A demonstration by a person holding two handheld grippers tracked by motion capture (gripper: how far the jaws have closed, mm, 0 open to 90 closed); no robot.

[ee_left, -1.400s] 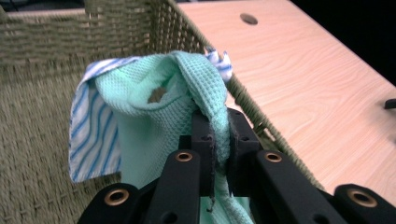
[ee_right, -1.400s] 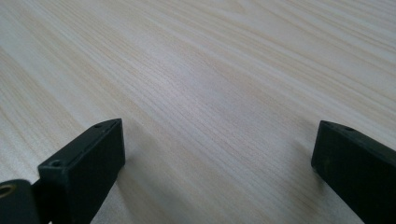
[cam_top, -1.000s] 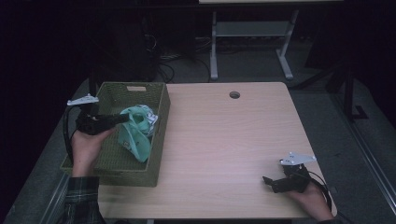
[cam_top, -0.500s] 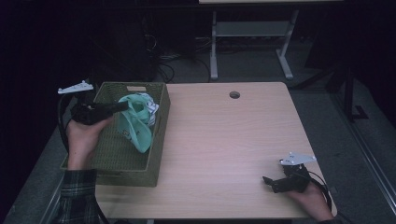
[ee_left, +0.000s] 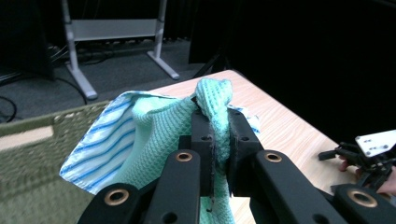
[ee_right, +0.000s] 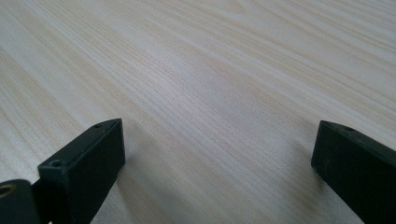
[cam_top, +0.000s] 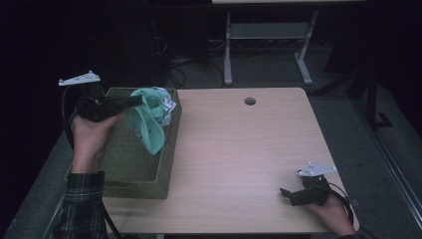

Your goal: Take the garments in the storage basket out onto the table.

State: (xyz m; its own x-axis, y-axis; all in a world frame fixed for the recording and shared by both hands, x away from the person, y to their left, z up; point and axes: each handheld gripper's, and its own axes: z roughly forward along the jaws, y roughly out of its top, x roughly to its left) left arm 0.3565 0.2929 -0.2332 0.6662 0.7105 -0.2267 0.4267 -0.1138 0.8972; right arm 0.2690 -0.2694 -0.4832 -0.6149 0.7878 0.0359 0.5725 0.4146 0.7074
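A mint-green waffle cloth (cam_top: 148, 124) hangs above the green woven basket (cam_top: 119, 164) at the table's left side, with a blue-striped white cloth (cam_top: 164, 102) bunched beside it. My left gripper (cam_top: 137, 101) is shut on the green cloth, lifted over the basket's far end. In the left gripper view the green cloth (ee_left: 212, 100) is pinched between the two black jaws, and the striped cloth (ee_left: 100, 147) hangs to its left. My right gripper (cam_top: 287, 193) rests low at the table's near right corner. Its jaws stand wide apart over bare wood (ee_right: 210, 93) with nothing between them.
The light wooden table (cam_top: 239, 149) has a round cable hole (cam_top: 250, 101) near its far edge. A metal desk frame (cam_top: 268, 35) and cables stand on the dark floor beyond. The basket fills the table's left strip.
My left gripper has risen with the green cloth, drawing it up out of the basket. The right gripper has stayed put.
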